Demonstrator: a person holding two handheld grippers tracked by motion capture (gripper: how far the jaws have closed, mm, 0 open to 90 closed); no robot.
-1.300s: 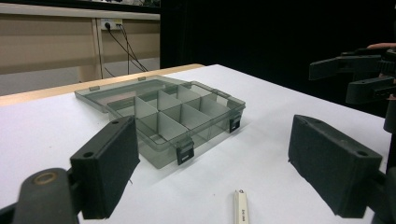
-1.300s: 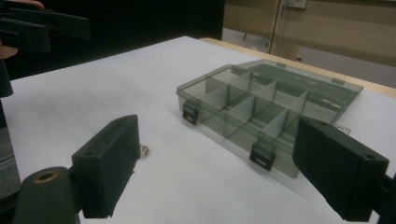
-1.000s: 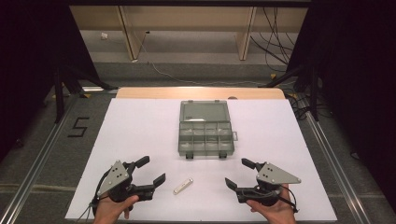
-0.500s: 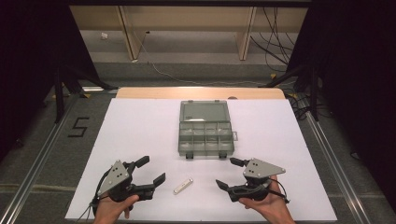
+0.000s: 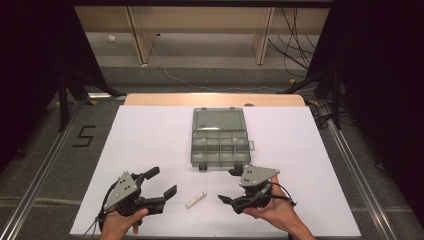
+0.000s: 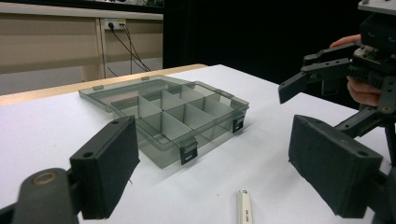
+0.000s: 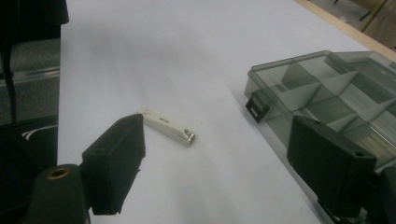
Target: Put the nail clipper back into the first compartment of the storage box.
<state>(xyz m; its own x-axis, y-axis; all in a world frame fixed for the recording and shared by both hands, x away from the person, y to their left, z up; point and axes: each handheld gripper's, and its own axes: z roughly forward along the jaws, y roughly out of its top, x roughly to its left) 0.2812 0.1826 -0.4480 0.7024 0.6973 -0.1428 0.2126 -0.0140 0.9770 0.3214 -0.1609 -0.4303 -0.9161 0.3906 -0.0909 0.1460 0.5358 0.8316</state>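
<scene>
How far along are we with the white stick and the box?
Done: the box lies open, its compartments empty as far as I can see. In hand: the right gripper, jaws wide and just closing a little, nothing between them, faces the stick, which lies on the table. Left gripper is open, idle. Left: grasp the stick, probably put it in a compartment.

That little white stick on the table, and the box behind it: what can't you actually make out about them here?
- White stick: its printed marking is too small and blurred in the right gripper view; the left gripper view's bottom edge cuts it off.
- Compartment box: contents uncertain through the smoky plastic; the right gripper view's edge and right tool crop it.
- Left tool: its rear is hidden by the hand.
</scene>
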